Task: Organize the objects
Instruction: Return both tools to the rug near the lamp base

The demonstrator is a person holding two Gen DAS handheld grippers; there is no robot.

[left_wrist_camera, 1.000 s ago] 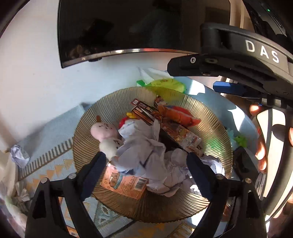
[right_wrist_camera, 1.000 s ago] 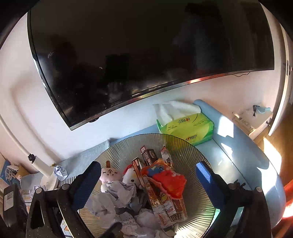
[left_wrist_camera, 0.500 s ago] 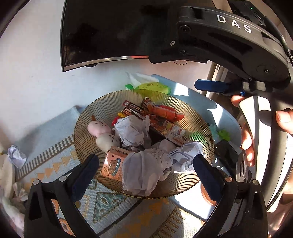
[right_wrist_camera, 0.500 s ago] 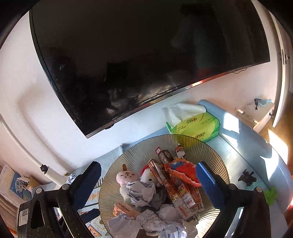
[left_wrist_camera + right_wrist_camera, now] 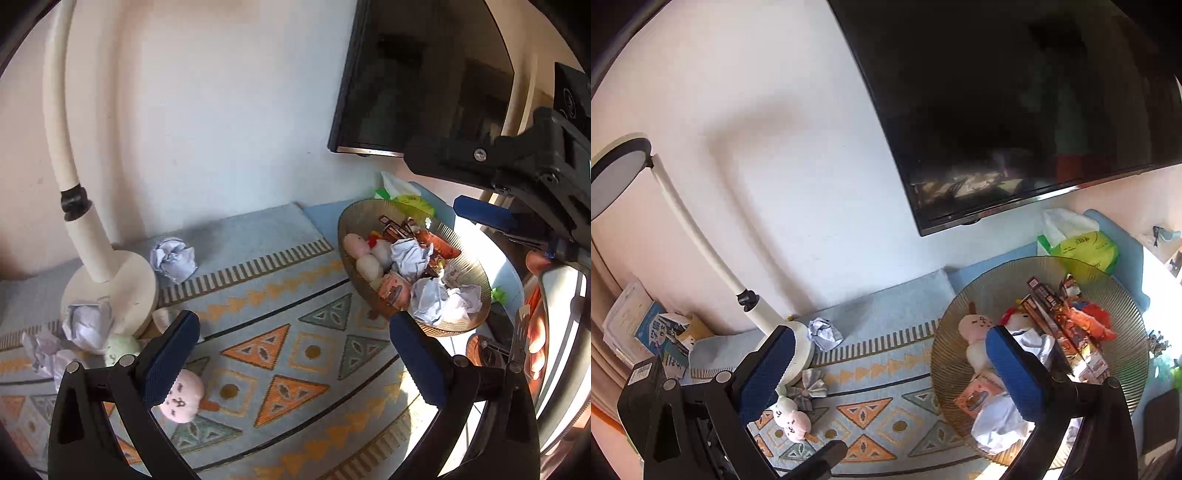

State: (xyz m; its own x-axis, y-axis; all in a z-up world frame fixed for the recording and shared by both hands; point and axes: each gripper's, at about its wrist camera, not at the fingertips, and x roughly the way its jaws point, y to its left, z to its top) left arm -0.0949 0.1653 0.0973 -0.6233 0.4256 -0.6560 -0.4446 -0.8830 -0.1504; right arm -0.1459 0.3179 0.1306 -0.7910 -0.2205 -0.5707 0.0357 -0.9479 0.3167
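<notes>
Ribbed amber glass bowl (image 5: 476, 271) sits on the right of the patterned mat (image 5: 280, 314) — it holds crumpled papers (image 5: 410, 254), snack packets and small plush toys. The left gripper (image 5: 295, 354) hangs above the mat with its blue pads wide apart, empty. The right gripper (image 5: 886, 373) is also spread and holds nothing. One pink plush (image 5: 181, 397) lies on the mat, and one paper ball (image 5: 173, 254) lies beside the white lamp base (image 5: 122, 288).

Ribbed translucent bowl (image 5: 476, 273) holds crumpled paper (image 5: 410, 254) on a woven cloth mat (image 5: 295, 306); glossy screen (image 5: 1015, 110).
</notes>
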